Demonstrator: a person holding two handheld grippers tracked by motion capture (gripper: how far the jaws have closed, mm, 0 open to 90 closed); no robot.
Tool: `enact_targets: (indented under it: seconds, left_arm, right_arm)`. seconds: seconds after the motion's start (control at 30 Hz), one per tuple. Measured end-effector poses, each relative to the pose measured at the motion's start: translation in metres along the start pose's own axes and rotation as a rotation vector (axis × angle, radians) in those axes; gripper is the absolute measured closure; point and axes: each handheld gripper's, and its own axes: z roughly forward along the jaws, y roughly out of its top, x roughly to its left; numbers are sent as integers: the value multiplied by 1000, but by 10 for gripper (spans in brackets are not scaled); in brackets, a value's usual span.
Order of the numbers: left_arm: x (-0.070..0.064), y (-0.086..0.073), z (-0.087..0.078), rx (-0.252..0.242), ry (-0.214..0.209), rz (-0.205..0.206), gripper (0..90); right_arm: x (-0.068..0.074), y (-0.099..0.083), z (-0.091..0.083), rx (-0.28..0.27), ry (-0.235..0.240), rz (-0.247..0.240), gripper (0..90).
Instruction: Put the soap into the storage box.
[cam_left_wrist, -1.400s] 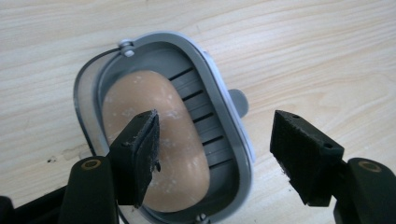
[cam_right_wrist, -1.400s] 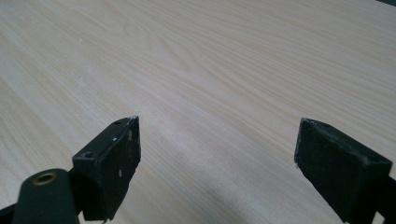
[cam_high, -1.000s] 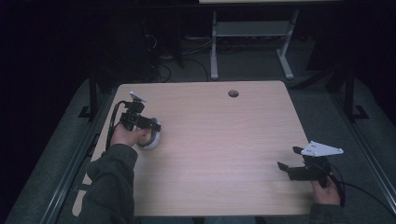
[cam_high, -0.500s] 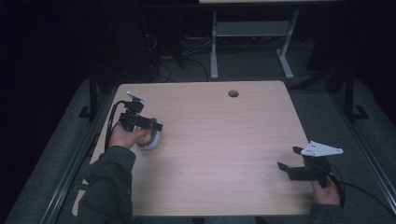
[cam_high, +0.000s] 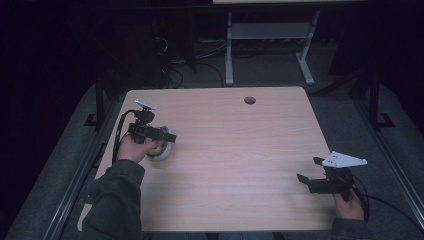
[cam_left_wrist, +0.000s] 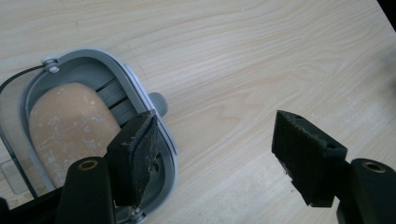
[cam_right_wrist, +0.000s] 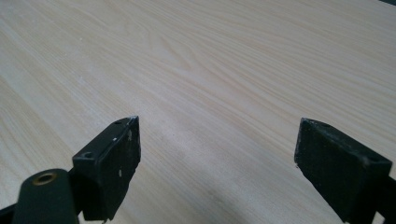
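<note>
Grey plastic is ringing the thing in hand — a small rounded case (cam_left_wrist: 100, 140) with a tan, dusty-looking inner face, lying flat on the table (cam_high: 240, 145) at the left of the high view. In the left gripper view it is sitting at the lower left of the frame, its rim passing just under the near jaw of the left tool (cam_left_wrist: 219, 154), while the other jaw is standing well apart over bare wood. So the left tool is spread wide and pinching nothing; it is probably being held this way to straddle the rim, one jaw inside or on the edge and one outside, ready for a grip. Whether the near jaw is actually touching the rim is hard to tell. In the high view the left hand (cam_high: 136, 147) is hovering low over the case (cam_high: 161, 150), the tool (cam_high: 167, 136) pointing toward the right of the frame.

At the lower right of the high view the right tool (cam_high: 306, 171) is waiting near the table's edge, well apart from the case. Its own view is showing both jaws spread over plain wood grain — nothing between them. It seems parked there to keep clear while the left side is working, and perhaps to be ready to steady or open the case afterward.
</note>
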Motion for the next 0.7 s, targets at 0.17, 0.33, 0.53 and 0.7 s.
enact_targets:
  seconds: [0.17, 0.33, 0.53, 0.7]
  left_arm:
    - [-6, -1, 0, -1, -10, 21, 304]
    - [-9, -2, 0, -10, -28, 30, 303]
    - [-11, -5, -2, -21, -61, 34, 302]
    - [-18, -7, -3, -35, -90, 52, 299]
  right_arm:
    - [0, 0, 0, 3, 0, 3, 140]
    - [0, 0, 0, 2, 0, -3, 140]
    - [0, 0, 0, 3, -1, -8, 140]
    - [0, 0, 0, 3, -2, -4, 140]
